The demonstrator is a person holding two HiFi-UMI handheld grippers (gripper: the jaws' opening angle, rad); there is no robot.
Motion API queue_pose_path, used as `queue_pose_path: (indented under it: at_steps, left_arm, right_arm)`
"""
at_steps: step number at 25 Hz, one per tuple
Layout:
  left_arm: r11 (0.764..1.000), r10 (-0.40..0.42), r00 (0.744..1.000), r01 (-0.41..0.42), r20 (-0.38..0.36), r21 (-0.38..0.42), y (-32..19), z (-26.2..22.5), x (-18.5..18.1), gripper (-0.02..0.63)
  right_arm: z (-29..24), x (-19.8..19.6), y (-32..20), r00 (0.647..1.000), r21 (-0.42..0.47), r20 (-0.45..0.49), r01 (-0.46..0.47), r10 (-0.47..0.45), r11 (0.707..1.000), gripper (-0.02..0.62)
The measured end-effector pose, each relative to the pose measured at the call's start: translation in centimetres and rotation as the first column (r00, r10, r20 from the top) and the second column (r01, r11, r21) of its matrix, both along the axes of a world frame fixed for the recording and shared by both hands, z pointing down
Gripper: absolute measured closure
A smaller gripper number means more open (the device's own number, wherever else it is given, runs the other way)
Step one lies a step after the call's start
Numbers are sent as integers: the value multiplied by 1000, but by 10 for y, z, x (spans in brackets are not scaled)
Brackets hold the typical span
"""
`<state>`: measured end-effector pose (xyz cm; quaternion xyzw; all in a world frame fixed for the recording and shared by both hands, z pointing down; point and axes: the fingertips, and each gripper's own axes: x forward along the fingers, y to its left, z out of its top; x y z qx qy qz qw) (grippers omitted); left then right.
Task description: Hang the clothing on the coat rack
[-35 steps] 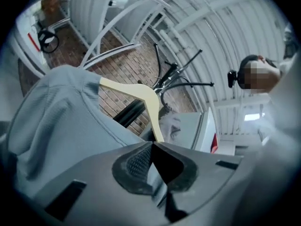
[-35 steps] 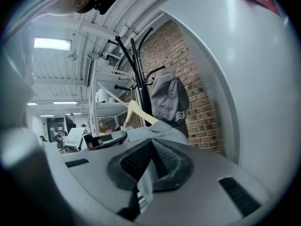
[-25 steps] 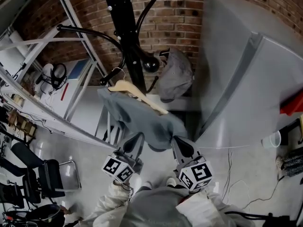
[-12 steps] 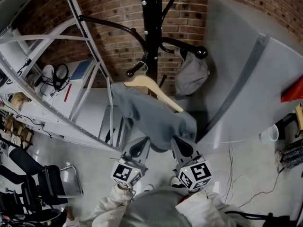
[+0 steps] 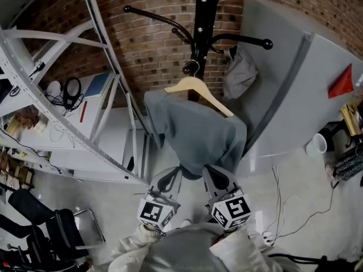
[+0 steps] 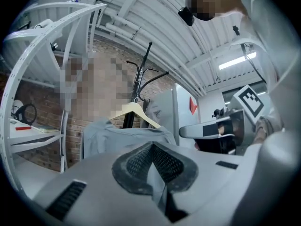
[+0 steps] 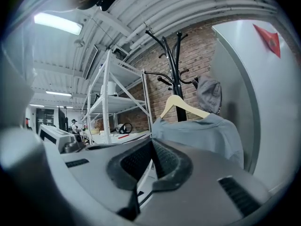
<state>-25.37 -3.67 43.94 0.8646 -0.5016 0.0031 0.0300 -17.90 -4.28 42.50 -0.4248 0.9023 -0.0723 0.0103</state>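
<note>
A grey garment hangs on a wooden hanger. The hanger's hook sits at the knobbed end of a low arm of the black coat rack. In the head view my left gripper and right gripper sit side by side just under the garment's hem. Both are shut with nothing between the pads. In the left gripper view the left gripper points level at the garment, which hangs a short way ahead. The right gripper faces the garment and hanger likewise.
A grey cap hangs on another arm of the rack. White metal shelving stands to the left, a large grey panel to the right. A white cup, cables and a black chair are on the floor.
The rack and garment have shifted right and toward the centre of the head view. The garment now hangs straighter from the hanger. Both grippers stay shut below the hem.
</note>
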Motion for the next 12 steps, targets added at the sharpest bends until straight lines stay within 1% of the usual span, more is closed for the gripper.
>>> queue_pose_path:
  at_steps: [3,7,9,12]
  left_arm:
    - [1000,11,1000,-11,-7,-2,21,5,-13,598]
    - [998,55,997,-53,-50,32,37,16,-16,598]
    - [997,76,995,-75,-63,25,43,16,-13,598]
    - [997,81,994,-80,-72,7,49,20,-12,598]
  right_arm:
    - [9,-14,24,1000,-12,-21,-22,22,1000,571]
    - [14,-17,42,997,-33,-51,-57,55,998,571]
    - [12,-19,48,996,-29,-64,-66,64,997,571]
    - [11,-21,56,995,-30,-71,-74,72,997,571]
